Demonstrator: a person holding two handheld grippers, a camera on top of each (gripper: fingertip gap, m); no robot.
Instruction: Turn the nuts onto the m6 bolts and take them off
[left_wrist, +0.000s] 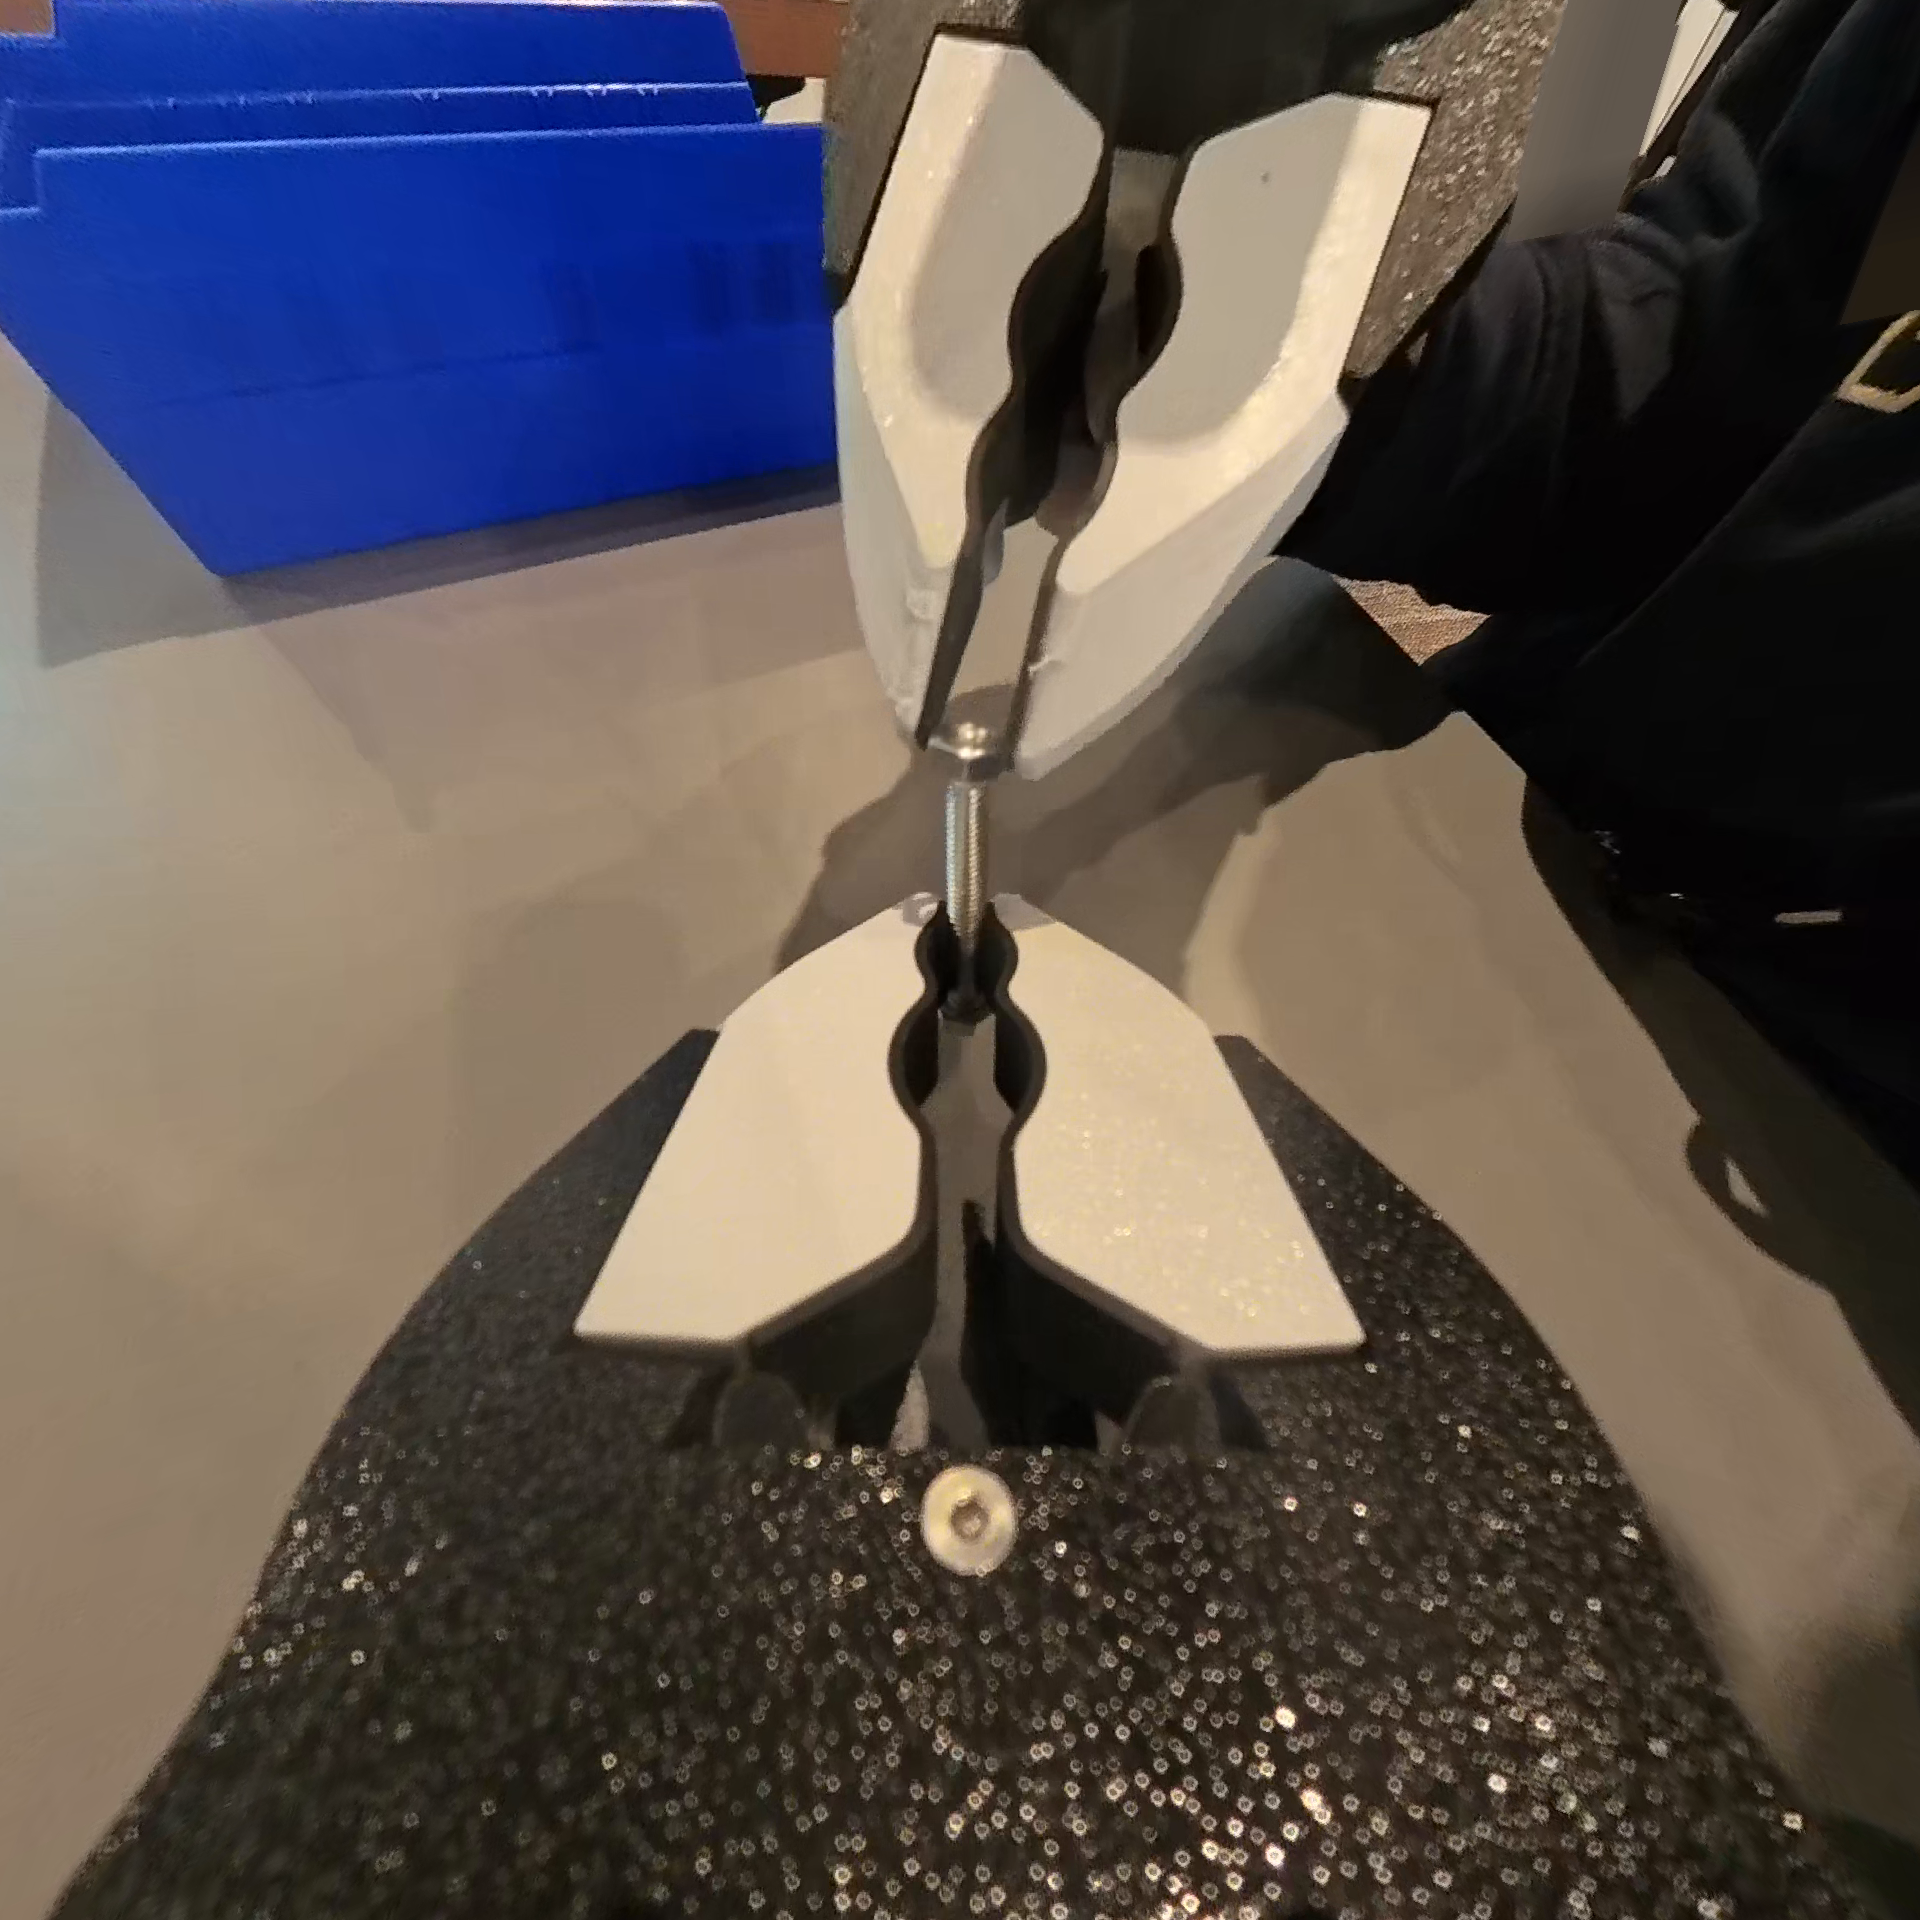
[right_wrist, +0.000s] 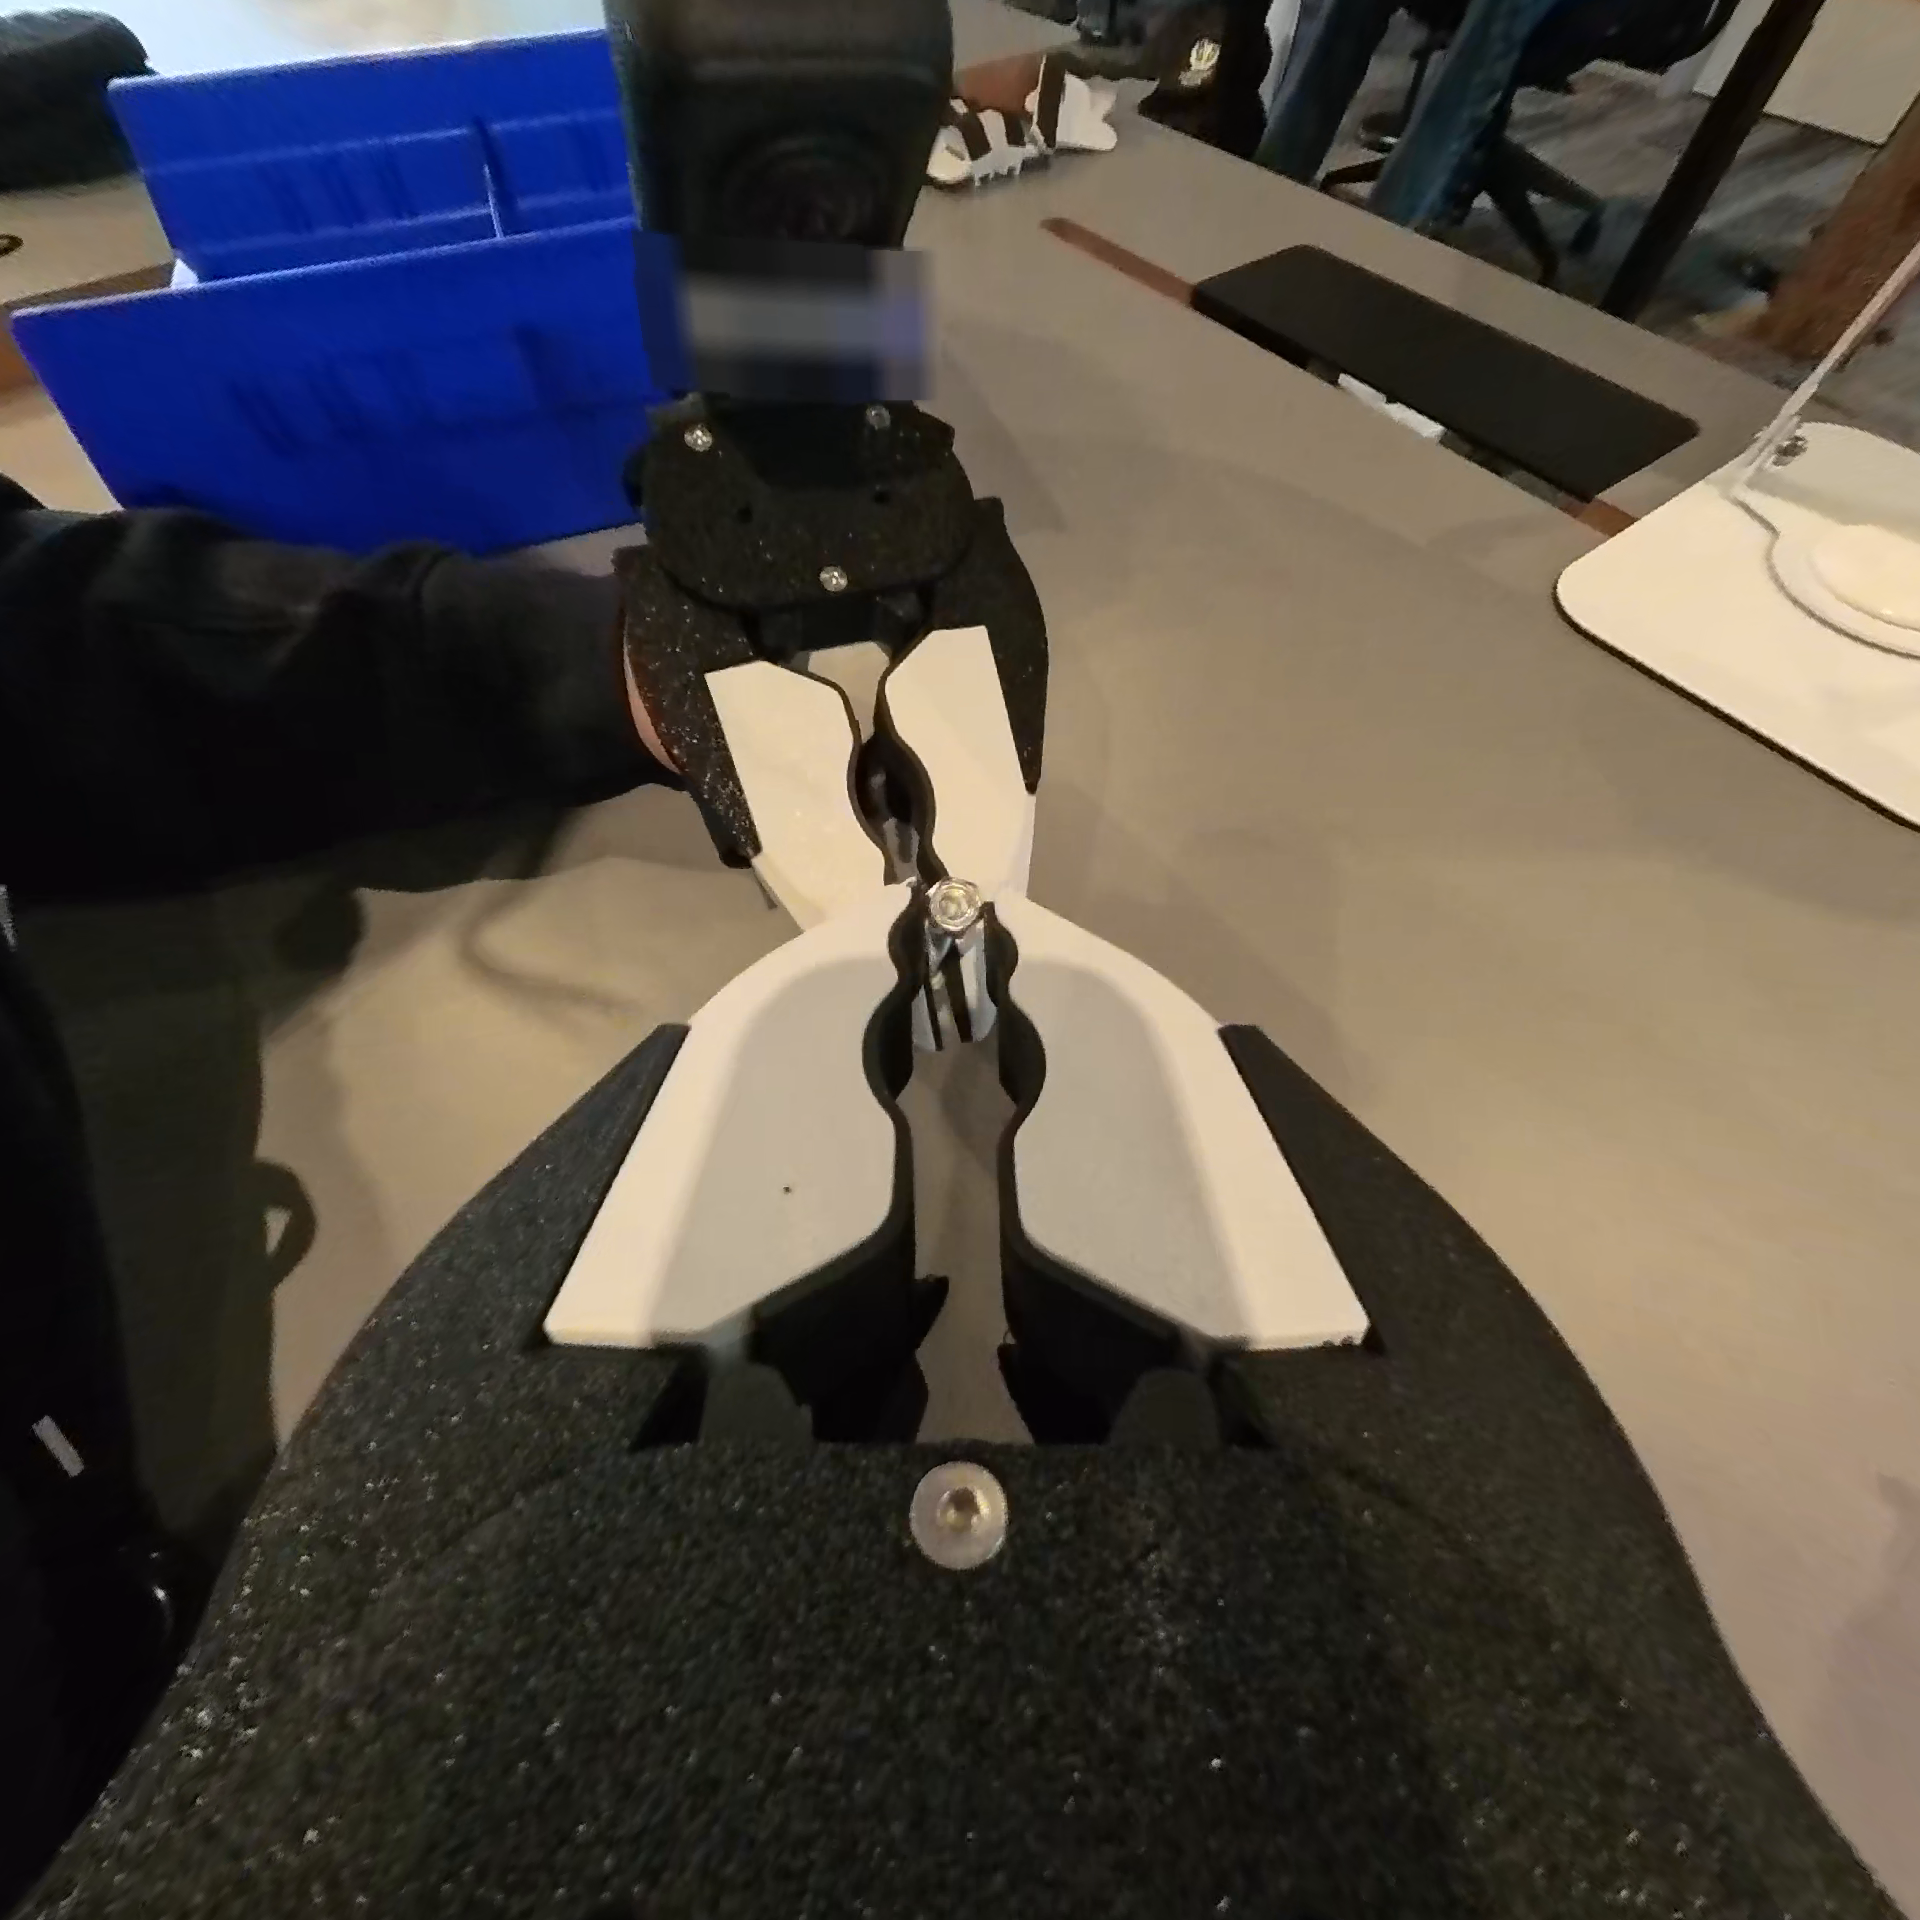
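Note:
A silver M6 bolt (left_wrist: 964, 842) runs between the two grippers above the grey table (left_wrist: 312, 935). My left gripper (left_wrist: 961, 920) is shut on the bolt's lower end, with the threaded shaft sticking out past its tips. My right gripper (left_wrist: 966, 727) comes in from above and is shut on the nut (left_wrist: 966, 743) at the bolt's far end. In the right wrist view the nut (right_wrist: 951, 902) shows end-on between my right gripper's tips (right_wrist: 951, 920). The bolt shaft (right_wrist: 935, 971) shows through the gap, and the left gripper (right_wrist: 906, 868) is just beyond.
Blue plastic bins (left_wrist: 416, 312) stand at the back left of the table and also show in the right wrist view (right_wrist: 343, 395). A black pad (right_wrist: 1455, 384) and a white stand base (right_wrist: 1766, 644) lie to the right. Dark sleeves (left_wrist: 1662, 520) hold the grippers. The grippers' ends are close to 4 cm from one another.

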